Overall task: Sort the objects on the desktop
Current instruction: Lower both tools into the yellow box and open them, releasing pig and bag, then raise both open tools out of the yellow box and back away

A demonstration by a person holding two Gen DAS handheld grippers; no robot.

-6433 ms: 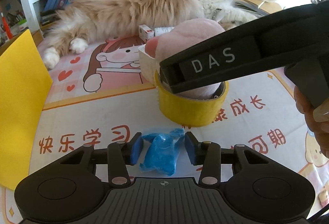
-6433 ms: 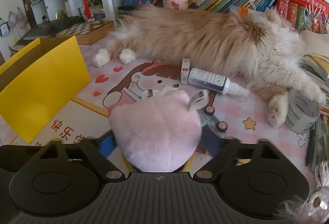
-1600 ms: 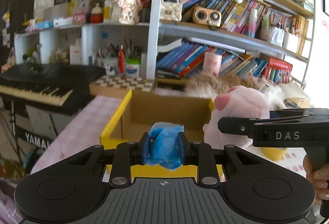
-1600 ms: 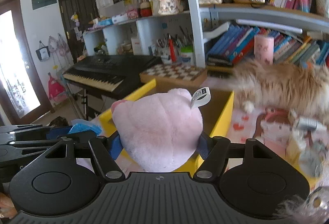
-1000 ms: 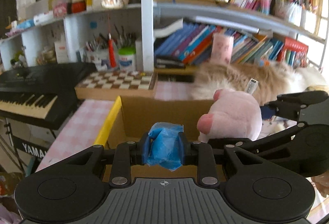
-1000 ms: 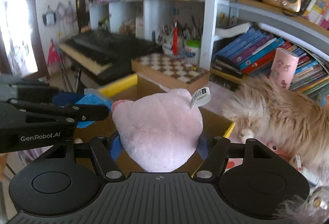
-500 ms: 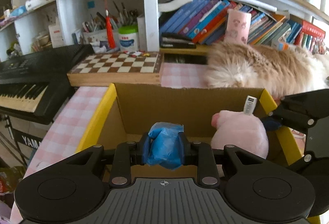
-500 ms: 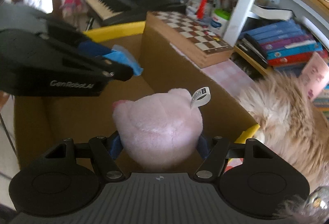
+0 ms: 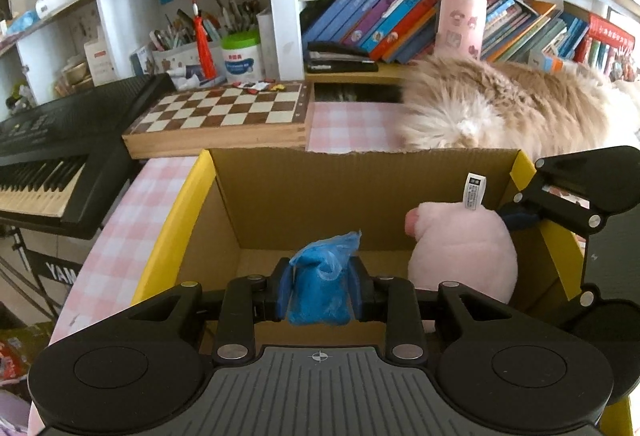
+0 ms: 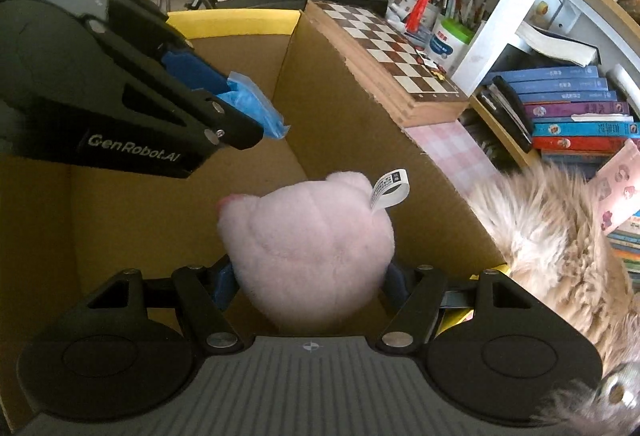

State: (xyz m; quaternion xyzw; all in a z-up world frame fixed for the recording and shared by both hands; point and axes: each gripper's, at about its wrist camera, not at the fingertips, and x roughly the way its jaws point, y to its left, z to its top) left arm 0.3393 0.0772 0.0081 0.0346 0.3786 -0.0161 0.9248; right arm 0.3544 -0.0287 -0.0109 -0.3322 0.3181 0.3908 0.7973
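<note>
My left gripper (image 9: 320, 290) is shut on a crumpled blue plastic packet (image 9: 320, 284) and holds it over the open cardboard box (image 9: 312, 191) with yellow outer walls. My right gripper (image 10: 308, 282) is shut on a pink plush toy (image 10: 308, 240) with a white tag, held low inside the same box (image 10: 340, 123). In the left wrist view the plush (image 9: 464, 252) sits at the box's right side. In the right wrist view the left gripper (image 10: 256, 123) with the blue packet (image 10: 252, 107) hangs above the box's left part.
A fluffy tan cat (image 9: 512, 111) lies right behind the box. A chessboard (image 9: 224, 115) sits behind the box on the left, a black keyboard (image 9: 52, 139) further left. Shelves of books (image 9: 400, 19) and a pink cup (image 9: 460, 23) fill the back.
Both grippers have moved forward and down over the box. The plush has sunk deeper inside the box; the blue packet now hangs over the box opening.
</note>
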